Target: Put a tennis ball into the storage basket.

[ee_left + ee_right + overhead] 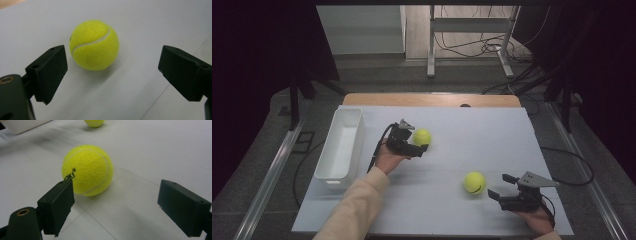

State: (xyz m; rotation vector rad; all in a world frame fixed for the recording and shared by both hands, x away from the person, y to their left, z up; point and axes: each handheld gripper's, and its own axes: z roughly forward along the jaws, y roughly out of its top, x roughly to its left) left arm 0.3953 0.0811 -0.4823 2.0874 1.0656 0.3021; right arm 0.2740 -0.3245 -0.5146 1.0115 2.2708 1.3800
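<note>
— Where do the balls sit?
— One ball (422, 136) lies near the white bin (340, 145), before the left tongs (419, 141); the other ball (474, 182) farther off, facing the right tongs (498, 186). Both tongs gape.
— Handling?
— Probably light, fuzzy, springy; it rolls, so squeeze across the middle.

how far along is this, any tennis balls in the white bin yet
Nothing looks done: the white rectangular plastic bin looks empty. In hand: the left gripper stands open by the farther yellow felt tennis ball, the right gripper open beside the nearer yellow tennis ball. Both balls lie on the table, ungrasped.
</note>
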